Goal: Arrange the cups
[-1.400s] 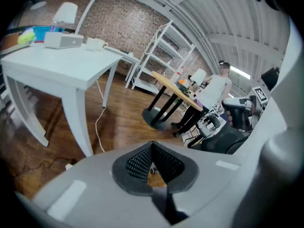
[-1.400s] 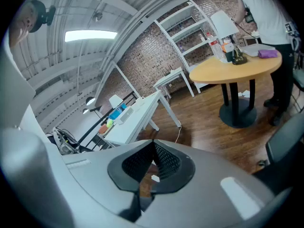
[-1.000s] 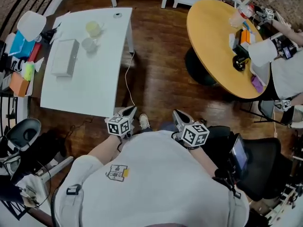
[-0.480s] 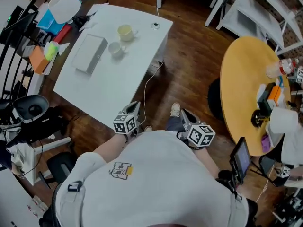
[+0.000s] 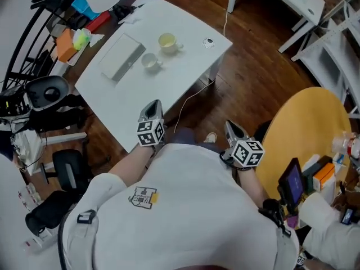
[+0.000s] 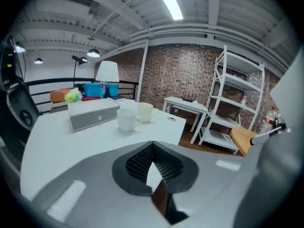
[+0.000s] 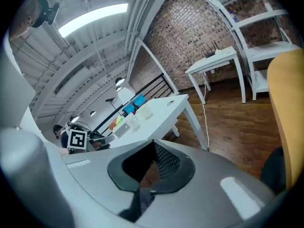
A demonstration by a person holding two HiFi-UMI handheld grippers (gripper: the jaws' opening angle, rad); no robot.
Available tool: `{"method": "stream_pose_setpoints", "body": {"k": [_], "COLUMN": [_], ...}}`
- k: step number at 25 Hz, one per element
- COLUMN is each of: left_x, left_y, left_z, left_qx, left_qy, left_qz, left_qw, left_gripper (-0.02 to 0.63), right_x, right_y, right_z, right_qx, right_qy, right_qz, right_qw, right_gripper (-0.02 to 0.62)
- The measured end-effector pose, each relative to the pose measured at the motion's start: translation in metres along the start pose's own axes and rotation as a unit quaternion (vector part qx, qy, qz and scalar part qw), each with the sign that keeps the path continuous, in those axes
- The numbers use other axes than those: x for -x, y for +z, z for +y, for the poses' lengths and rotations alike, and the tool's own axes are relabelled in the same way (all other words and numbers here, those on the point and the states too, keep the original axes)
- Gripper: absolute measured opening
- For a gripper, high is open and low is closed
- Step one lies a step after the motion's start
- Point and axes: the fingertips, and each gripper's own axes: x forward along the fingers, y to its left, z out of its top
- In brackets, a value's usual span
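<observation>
Two cups stand on the white table [image 5: 140, 100]: a cream cup [image 5: 167, 41] [image 6: 145, 112] with a handle and a white cup [image 5: 149, 61] [image 6: 126, 119] close beside it, both upright. My left gripper [image 5: 152, 109] is shut and empty at the table's near edge, well short of the cups. My right gripper [image 5: 232, 129] is shut and empty over the wooden floor, off the table's right side. In the right gripper view the table [image 7: 156, 115] and cups [image 7: 141, 113] lie far off to the left.
A grey flat box [image 5: 121, 56] [image 6: 93, 115] lies left of the cups. A small round disc [image 5: 208, 42] sits near the table's far corner. Coloured clutter [image 5: 79, 35] lines the left edge. A round yellow table [image 5: 304, 128] is at right, a white shelf rack [image 6: 232, 103] beyond.
The head view has swung; the white table has come nearer and more central. Both grippers moved toward it, the left now at its near edge. Both stayed shut.
</observation>
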Motion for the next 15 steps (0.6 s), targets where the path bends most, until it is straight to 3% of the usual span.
{"method": "stream_pose_setpoints", "body": {"k": [2,4,7,9,12,15], "left_x": [-0.012,-0.028,-0.051,-0.066,-0.089,-0.106], "left_y": [0.012,0.026,0.049,0.062,0.075,0.083], "left_z": [0.011,0.022,0.036,0.05,0.067,0.081], "left_qx": [-0.02,-0.079,-0.195,-0.243,-0.285,-0.305], "left_qy": [0.019,0.031,0.036,0.031,0.013,-0.013], "left_qz": [-0.01,-0.023,-0.051,-0.064,-0.063,-0.051], "left_qw": [0.9996,0.9961,0.9789,0.9675,0.9565,0.951], "left_gripper": [0.0,0.0,0.0,0.0,0.0,0.063], "right_x": [-0.024,-0.052,-0.091,-0.114,-0.147,-0.174], "right_y": [0.011,0.027,0.058,0.075,0.093,0.107], "right_z": [0.0,0.0,0.006,0.017,0.024,0.034], "right_qx": [0.013,0.029,0.046,0.067,0.095,0.115], "right_qy": [0.014,0.026,0.041,0.059,0.069,0.084], "right_qz": [0.019,0.032,0.041,0.048,0.063,0.075], "right_qw": [1.0,0.999,0.997,0.995,0.991,0.987], "right_gripper": [0.0,0.0,0.0,0.0,0.0,0.0]}}
